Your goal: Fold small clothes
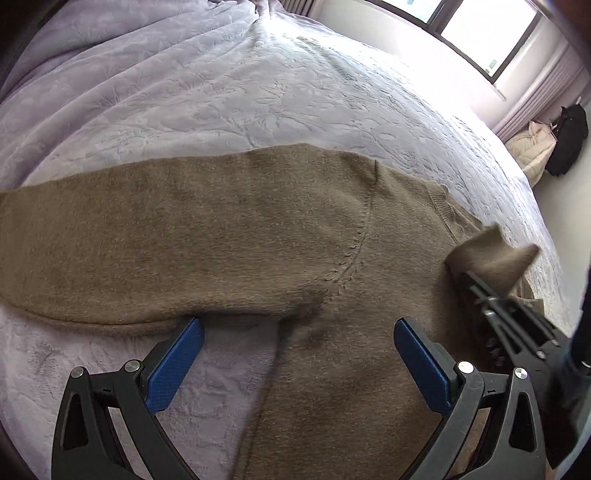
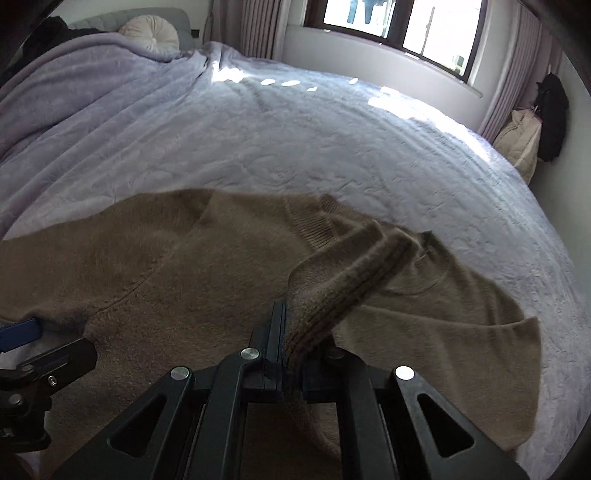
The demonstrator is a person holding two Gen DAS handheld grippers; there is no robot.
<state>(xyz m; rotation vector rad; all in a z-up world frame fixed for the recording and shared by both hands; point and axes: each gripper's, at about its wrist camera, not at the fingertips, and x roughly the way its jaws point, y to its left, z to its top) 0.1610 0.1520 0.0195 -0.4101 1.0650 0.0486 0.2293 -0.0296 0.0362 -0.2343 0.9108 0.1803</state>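
A brown fuzzy sweater point(image 1: 258, 229) lies flat on the lilac bedspread point(image 1: 221, 92), its left sleeve point(image 1: 92, 240) stretched out to the left. My left gripper point(image 1: 299, 332) is open, low over the sweater's armpit, its blue pads point(image 1: 177, 354) either side of the side seam. My right gripper point(image 2: 286, 332) is shut on the ribbed cuff of the right sleeve point(image 2: 343, 280) and holds it lifted over the sweater's body point(image 2: 166, 266). The right gripper also shows in the left wrist view point(image 1: 469, 266), with the cuff point(image 1: 491, 254) in it.
The bed point(image 2: 332, 140) stretches far ahead, with a bunched blanket point(image 2: 74, 85) and a round pillow point(image 2: 149, 31) at its head. A window point(image 2: 402, 26), curtains, a cream bag point(image 2: 521, 140) and a black bag point(image 2: 552, 118) stand beyond the bed's right edge.
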